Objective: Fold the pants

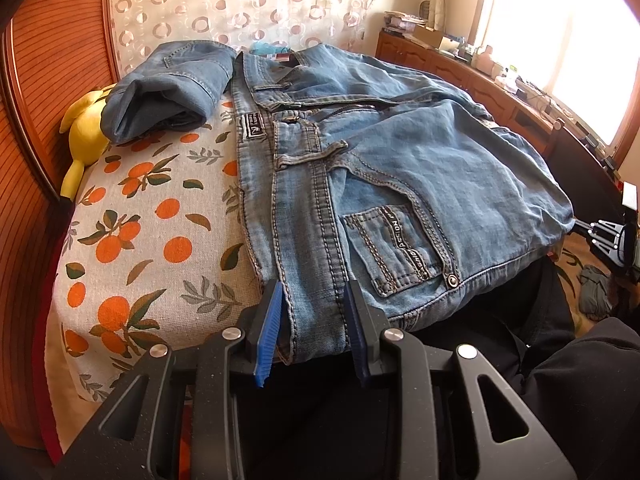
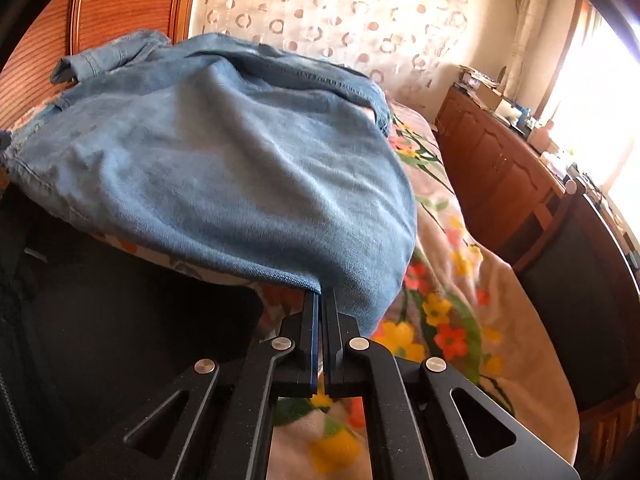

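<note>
Blue jeans lie flat on the bed's orange-print cover, with the waistband toward me and the pocket side up. My left gripper sits at the bed's near edge, and its blue pads hold the waistband end that hangs between them. In the right wrist view the denim drapes down to my right gripper. Its jaws are together and pinch the fabric's lowest edge. The right gripper also shows at the jeans' right corner in the left wrist view.
A second rolled denim piece and a yellow plush toy lie at the back left by the wooden headboard. A floral blanket covers the bed to the right. A wooden dresser lines the window wall. The person's dark clothing is close in front.
</note>
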Demonstrator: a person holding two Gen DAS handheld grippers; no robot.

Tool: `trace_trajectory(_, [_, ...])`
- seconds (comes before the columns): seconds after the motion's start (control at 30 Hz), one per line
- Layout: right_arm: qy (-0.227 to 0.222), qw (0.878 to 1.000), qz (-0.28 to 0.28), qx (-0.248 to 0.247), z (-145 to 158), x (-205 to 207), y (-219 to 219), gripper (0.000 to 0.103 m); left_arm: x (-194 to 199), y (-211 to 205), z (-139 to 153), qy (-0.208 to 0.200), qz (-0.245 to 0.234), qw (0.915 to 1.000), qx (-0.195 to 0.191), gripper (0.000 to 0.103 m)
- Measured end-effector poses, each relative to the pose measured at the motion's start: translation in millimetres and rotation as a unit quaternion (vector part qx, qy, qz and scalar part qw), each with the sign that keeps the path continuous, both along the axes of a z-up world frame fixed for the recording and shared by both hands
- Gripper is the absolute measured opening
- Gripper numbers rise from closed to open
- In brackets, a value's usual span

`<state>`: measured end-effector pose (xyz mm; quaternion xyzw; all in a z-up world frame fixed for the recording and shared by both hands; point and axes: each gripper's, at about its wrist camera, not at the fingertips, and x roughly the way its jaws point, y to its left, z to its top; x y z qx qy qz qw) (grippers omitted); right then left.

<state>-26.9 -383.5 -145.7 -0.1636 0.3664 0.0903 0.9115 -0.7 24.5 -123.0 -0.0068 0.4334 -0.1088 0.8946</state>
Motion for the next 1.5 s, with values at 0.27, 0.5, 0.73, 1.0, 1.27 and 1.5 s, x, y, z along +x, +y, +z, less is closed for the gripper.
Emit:
trace_trajectory(0.27, [-0.041,0.999,-0.002,0.017,33.6,2.9,-4.9,0.001,-9.8,2.0,-1.0,0.007,-0.007,0.9999,-0.004,0.032])
trace_trajectory(0.5, [-0.052,0.999,-0.001,0.011,33.5,5.5,1.2,0.001,-21.9,2.1,-5.6,0.007,-0.013,0.9999,-0.001,0.01])
trace_trajectory(0.73, [-0.079,0.997,-0.002,0.018,55.1,15.9,-3.3,0.001,-23.8,5.1,23.9,-0.039,-0.008,0.999,-0.022,0.003])
trace_trajectory(1.0, [-0.147,0.989,0.004,-0.003,99.2,49.2,4.8,0.001,14.9,10.8,90.8,-0.129,0.005,0.9912,-0.029,0.003])
trace_trajectory(1.27, [-0.209,0.978,0.009,-0.024,141.8,124.1,17.8,0.001,112.0,9.8,138.6,-0.181,0.019,0.9833,0.001,0.003])
trace_trajectory(1.5, [-0.228,0.973,0.008,-0.026,158.7,187.3,26.4,0.001,185.3,16.0,163.8,-0.199,0.041,0.9789,0.022,0.003])
